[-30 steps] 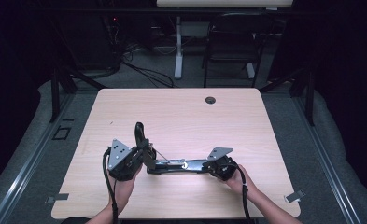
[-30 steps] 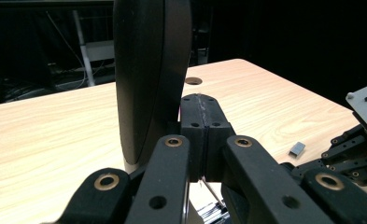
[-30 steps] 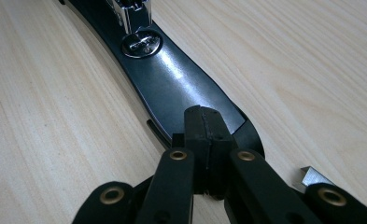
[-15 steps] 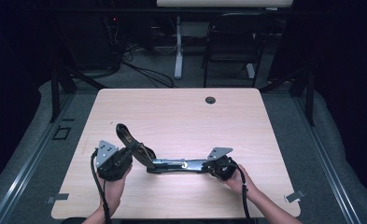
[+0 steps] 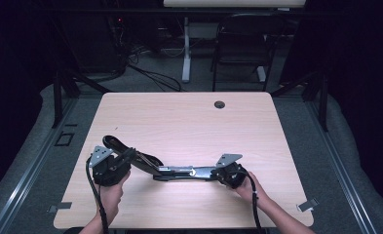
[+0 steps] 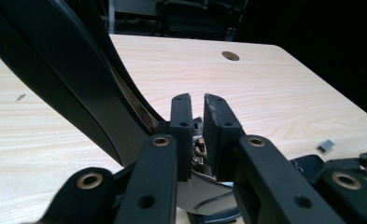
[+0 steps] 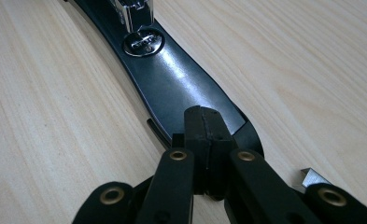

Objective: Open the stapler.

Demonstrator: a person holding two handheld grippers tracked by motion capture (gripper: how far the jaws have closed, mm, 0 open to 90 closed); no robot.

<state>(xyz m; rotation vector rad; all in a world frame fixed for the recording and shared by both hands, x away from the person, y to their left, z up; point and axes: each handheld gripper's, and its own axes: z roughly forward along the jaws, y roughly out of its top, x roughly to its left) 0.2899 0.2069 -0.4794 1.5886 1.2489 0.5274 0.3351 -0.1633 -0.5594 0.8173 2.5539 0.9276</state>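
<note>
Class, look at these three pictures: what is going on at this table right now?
A person at a wooden table works a long black stapler with two hand-held grippers. The right gripper has its fingers closed at the end of the stapler's flat base, which lies on the table. The left gripper grips the hinged top arm, swung up and back from the base, so the stapler lies opened out.
</note>
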